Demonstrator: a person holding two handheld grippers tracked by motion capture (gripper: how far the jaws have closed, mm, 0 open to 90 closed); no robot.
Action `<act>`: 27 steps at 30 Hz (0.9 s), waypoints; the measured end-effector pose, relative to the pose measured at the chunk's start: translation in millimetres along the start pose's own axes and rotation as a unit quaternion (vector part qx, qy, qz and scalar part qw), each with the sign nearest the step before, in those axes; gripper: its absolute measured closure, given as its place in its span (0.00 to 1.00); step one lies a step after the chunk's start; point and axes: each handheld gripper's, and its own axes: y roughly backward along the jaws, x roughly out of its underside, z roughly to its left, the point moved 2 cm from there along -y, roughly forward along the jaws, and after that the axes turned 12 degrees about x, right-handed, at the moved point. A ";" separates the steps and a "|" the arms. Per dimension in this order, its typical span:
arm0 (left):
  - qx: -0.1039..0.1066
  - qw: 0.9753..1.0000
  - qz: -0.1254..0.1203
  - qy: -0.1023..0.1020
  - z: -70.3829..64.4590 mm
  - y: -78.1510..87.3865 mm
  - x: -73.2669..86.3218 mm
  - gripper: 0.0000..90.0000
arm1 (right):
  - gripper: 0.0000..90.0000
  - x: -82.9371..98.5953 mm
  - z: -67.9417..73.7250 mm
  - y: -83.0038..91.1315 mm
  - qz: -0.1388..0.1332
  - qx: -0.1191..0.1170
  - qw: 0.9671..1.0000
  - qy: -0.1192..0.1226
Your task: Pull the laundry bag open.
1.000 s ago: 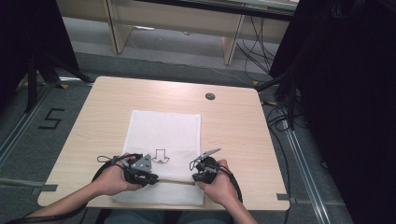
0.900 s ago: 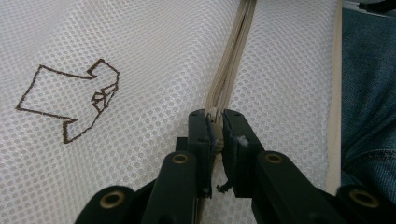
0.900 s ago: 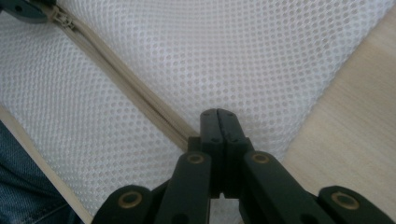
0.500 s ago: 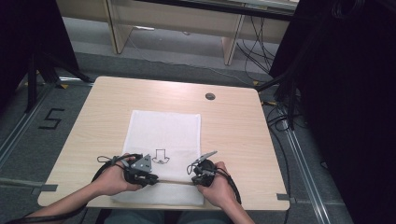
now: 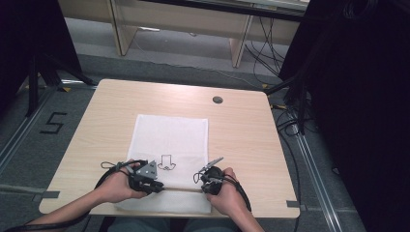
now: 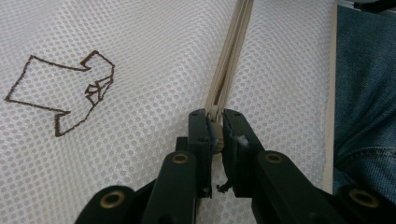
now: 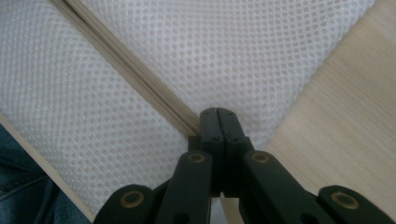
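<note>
We see the mesh bag (image 5: pixel 170 159) lying on the table (image 5: pixel 241 140), its near end at the table's near edge. Its zipper (image 5: pixel 180 189) runs left to right across that end, with the drawn mark (image 5: pixel 167 162) just behind it. A round hole (image 5: pixel 217 100) lies far right of the bag.

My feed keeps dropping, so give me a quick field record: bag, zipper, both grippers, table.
bag: white mesh bag, flat on the table, brown shirt outline printed on it
zipper: beige zipper, runs between the two grippers near the bag's near edge
left gripper: fingers shut on the zipper
right gripper: fingers shut at the zipper's other end
table: light wood table
</note>
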 end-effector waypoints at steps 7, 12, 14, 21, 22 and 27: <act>0.007 1.000 -0.001 0.004 -0.1 1.0 0.3 0.91 | 1.00 1.0 -4.6 -1.6 -0.015 0.002 1.000 0.016; 0.003 1.000 0.011 0.001 -0.6 3.0 2.1 0.91 | 1.00 1.0 -4.4 -1.7 -0.014 0.004 1.000 0.016; 0.008 1.000 0.001 0.008 -0.6 5.7 2.6 0.91 | 1.00 1.3 -4.7 -1.4 -0.012 0.002 1.000 0.013; 0.010 1.000 0.003 0.007 -0.4 8.5 5.1 0.91 | 1.00 0.6 -4.9 -1.6 -0.011 0.002 1.000 0.017; 0.010 1.000 0.001 0.009 -1.1 8.3 5.3 0.91 | 1.00 0.9 -5.1 -1.6 -0.012 0.002 1.000 0.016; 0.001 1.000 0.012 0.021 3.1 19.4 20.6 0.91 | 1.00 0.9 -5.2 -1.6 -0.012 0.002 1.000 0.016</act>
